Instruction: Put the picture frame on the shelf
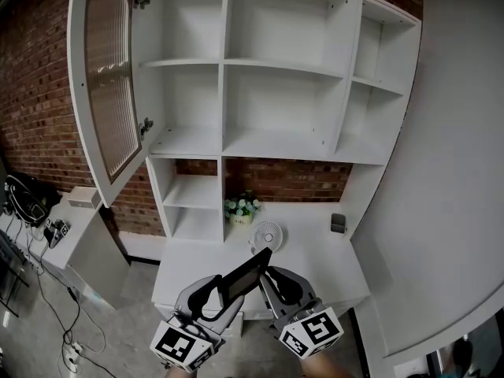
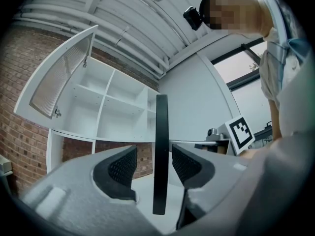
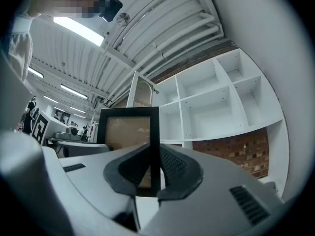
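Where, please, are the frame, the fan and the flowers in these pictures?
Frame (image 1: 248,275): head view, middle of its dark side.
Fan (image 1: 268,235): head view, centre of its round grille.
Flowers (image 1: 242,207): head view, on the blooms.

Grey left gripper (image 2: 154,154), right gripper (image 3: 150,154); black ribbed pads (image 2: 121,167); marker cubes (image 1: 184,345)

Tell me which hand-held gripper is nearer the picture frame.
Right: the right hand-held gripper clamps the picture frame by its edge; the left hand-held gripper straddles it, jaws apart.
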Action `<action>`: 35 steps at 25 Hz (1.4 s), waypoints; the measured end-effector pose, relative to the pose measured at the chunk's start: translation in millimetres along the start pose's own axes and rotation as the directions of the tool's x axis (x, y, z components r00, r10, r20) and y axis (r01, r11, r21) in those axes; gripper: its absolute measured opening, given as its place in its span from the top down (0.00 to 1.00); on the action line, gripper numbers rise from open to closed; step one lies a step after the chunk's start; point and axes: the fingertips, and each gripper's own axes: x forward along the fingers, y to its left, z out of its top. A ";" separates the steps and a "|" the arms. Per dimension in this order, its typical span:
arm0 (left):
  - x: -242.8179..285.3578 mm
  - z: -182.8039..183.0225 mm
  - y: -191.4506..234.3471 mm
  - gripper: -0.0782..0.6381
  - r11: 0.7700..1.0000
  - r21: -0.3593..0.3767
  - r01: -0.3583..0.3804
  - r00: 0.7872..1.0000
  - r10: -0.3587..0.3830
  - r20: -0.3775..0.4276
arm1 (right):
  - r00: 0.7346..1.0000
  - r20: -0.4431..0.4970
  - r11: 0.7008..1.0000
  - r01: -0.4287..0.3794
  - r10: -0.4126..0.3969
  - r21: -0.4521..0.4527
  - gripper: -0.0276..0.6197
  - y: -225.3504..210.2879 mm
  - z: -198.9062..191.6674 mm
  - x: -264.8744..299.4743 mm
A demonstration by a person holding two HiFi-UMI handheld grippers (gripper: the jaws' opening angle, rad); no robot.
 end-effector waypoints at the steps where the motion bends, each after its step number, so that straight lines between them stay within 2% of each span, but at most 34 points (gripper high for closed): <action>1: -0.3 0.0 0.9 0.57 1.000 0.003 0.001 1.000 -0.001 0.001 | 1.000 0.001 1.000 0.000 0.000 0.001 0.85 0.4 0.0 1.0; 7: -3.3 -2.2 7.7 0.57 1.000 0.016 0.002 1.000 -0.002 0.007 | 1.000 -0.003 1.000 -0.005 0.005 -0.021 0.85 5.3 -0.9 6.3; 11: -8.3 -1.8 16.6 0.57 1.000 0.010 -0.007 1.000 0.007 0.013 | 1.000 -0.016 0.993 -0.009 0.008 -0.116 0.85 11.8 2.9 14.5; 14: -14.6 -3.7 26.1 0.57 1.000 -0.011 -0.018 1.000 0.019 0.014 | 1.000 -0.016 0.977 -0.015 0.012 -0.212 0.85 18.8 10.3 23.5; 19: -23.6 -5.2 44.3 0.57 0.999 -0.039 -0.032 0.999 0.032 0.016 | 0.999 -0.033 0.927 -0.048 0.039 -0.371 0.85 34.6 18.6 43.7; 27: -30.1 -2.9 78.4 0.57 0.998 -0.054 -0.021 0.999 0.023 0.024 | 0.998 -0.043 0.857 -0.067 0.053 -0.510 0.85 49.7 30.2 80.8; 35: -23.6 0.6 113.8 0.57 0.997 -0.071 -0.021 0.999 0.024 0.042 | 0.995 -0.069 0.745 -0.100 0.073 -0.659 0.85 58.3 44.0 121.3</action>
